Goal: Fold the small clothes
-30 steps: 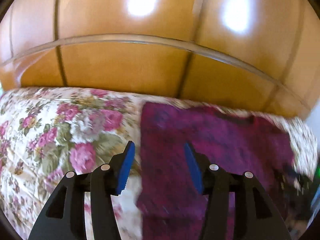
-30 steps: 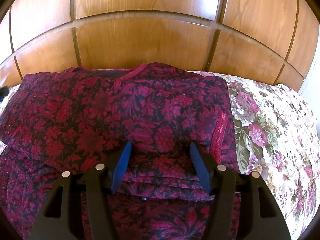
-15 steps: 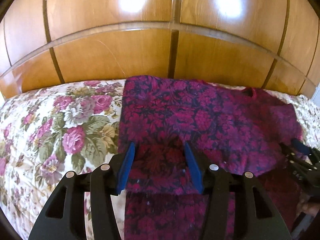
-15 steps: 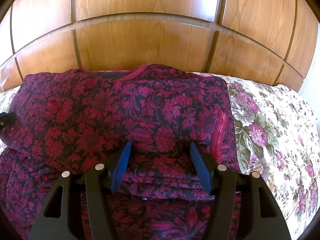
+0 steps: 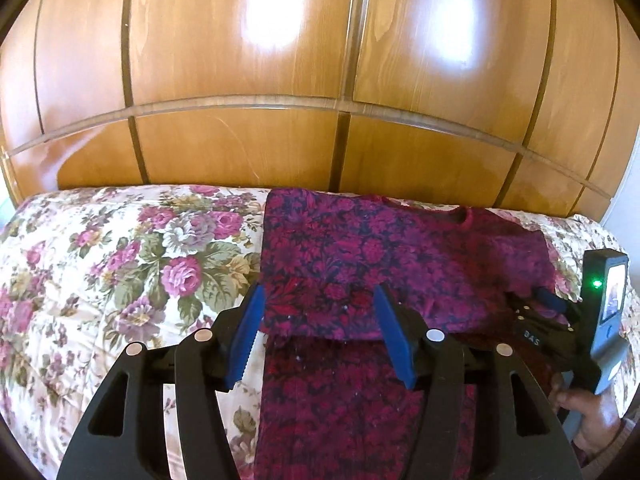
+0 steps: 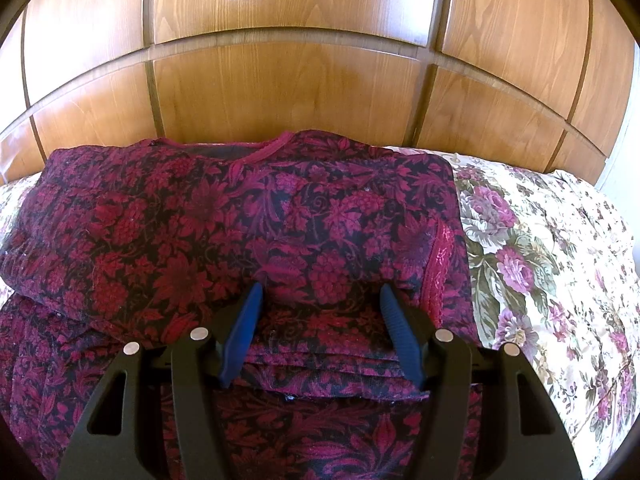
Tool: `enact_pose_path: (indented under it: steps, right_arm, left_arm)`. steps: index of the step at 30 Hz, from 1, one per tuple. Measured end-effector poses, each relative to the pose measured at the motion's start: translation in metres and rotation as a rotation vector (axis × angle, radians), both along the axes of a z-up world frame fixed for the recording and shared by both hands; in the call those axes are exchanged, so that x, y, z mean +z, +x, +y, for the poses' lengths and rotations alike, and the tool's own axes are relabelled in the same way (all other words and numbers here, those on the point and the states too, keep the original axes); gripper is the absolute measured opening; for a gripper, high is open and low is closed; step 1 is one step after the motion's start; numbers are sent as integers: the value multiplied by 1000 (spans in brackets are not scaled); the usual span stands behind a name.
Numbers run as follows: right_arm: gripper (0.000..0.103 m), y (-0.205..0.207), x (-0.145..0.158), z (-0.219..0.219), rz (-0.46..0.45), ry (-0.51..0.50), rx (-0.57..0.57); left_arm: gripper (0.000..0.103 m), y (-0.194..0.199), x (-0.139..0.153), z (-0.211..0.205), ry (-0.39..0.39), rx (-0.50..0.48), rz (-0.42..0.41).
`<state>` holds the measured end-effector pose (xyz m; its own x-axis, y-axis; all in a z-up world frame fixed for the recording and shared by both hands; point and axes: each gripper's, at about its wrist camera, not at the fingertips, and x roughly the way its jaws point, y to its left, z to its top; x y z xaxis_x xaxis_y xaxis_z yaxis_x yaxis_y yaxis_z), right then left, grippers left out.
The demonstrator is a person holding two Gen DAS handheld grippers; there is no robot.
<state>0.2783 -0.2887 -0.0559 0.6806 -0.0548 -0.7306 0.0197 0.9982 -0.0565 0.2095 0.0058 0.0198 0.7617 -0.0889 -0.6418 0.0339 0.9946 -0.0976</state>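
A dark red floral garment (image 5: pixel 360 256) lies on the flowered bedspread (image 5: pixel 120 264), its top part folded down over the lower part, neckline toward the headboard. My left gripper (image 5: pixel 318 290) hovers over the left end of the fold edge. Its jaws are opening, with cloth below them and nothing pinched. My right gripper (image 6: pixel 320 287) stands open above the right part of the garment (image 6: pixel 240 220), near a layered fold edge and a pink trim strip (image 6: pixel 438 264). In the left wrist view the right gripper (image 5: pixel 540 300) shows at the far right.
A wooden headboard (image 6: pixel 300 92) rises right behind the garment. The bedspread (image 6: pixel 540 260) stretches out on both sides of it. A person's hand (image 5: pixel 592 420) holds the right gripper's handle, which shows a green light (image 5: pixel 597 283).
The left gripper drew back and rose a little, so more headboard shows, and its jaws spread slightly wider. The right wrist view is unchanged, except the left gripper's tip has left its left edge.
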Motion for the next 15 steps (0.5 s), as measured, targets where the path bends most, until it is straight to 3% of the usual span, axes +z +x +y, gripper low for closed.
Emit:
enact_pose_path:
  steps: [5, 7, 8, 12, 15]
  right_arm:
    - [62, 0, 3, -1, 15, 4, 3]
    - [68, -3, 11, -1, 27, 0, 6]
    - [76, -6, 15, -2, 27, 3, 3]
    - [86, -28, 35, -20, 13, 122, -26]
    - [84, -44, 41, -40, 4, 211, -60]
  left_arm:
    - [56, -11, 7, 3, -1, 6, -7]
    - [56, -16, 10, 3, 5, 8, -15]
    - [56, -18, 11, 3, 9, 5, -15]
    - [56, -22, 6, 5, 10, 0, 11]
    - [65, -22, -8, 16, -76, 1, 79]
